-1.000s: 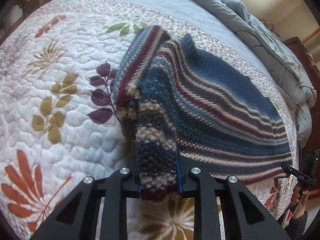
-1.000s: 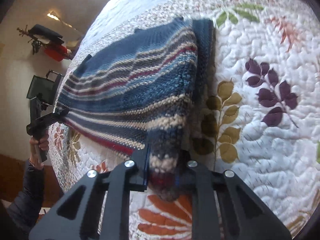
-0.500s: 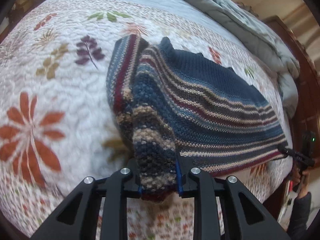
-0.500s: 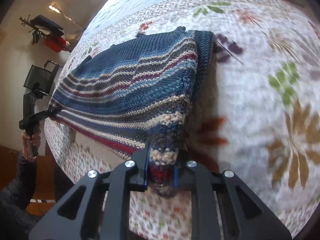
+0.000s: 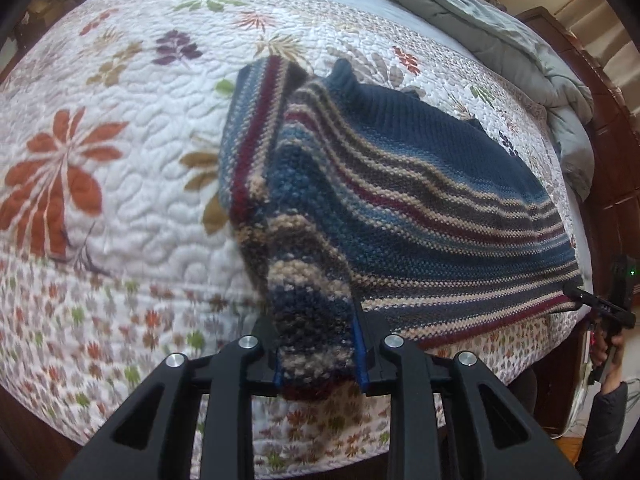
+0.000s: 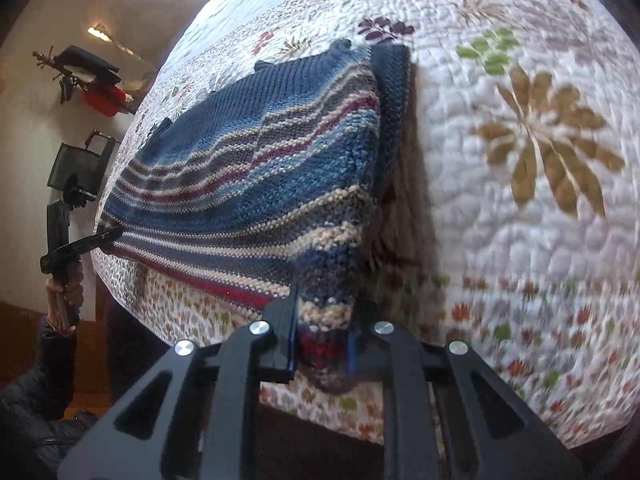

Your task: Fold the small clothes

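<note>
Above the foot of a quilted bed [image 5: 120, 208], a striped knit sweater [image 5: 400, 200] hangs stretched between two hand-held tools, its fold apparently only begun. Each corner of the lower hem is pinched: the left claw [image 5: 318, 364] is clamped on one bunched corner, the right claw [image 6: 322, 350] is closed tight on the other. The upper part, with its dark blue yoke and collar, lies on the floral quilt, and one sleeve looks already tucked along the side. Laying the hem over the body and squaring the garment appear to remain. Bands of blue, cream, grey and maroon run across the chunky, soft wool, which sags and puckers at both grips. A grey duvet [image 5: 500, 28] is heaped at the bed's far end.
</note>
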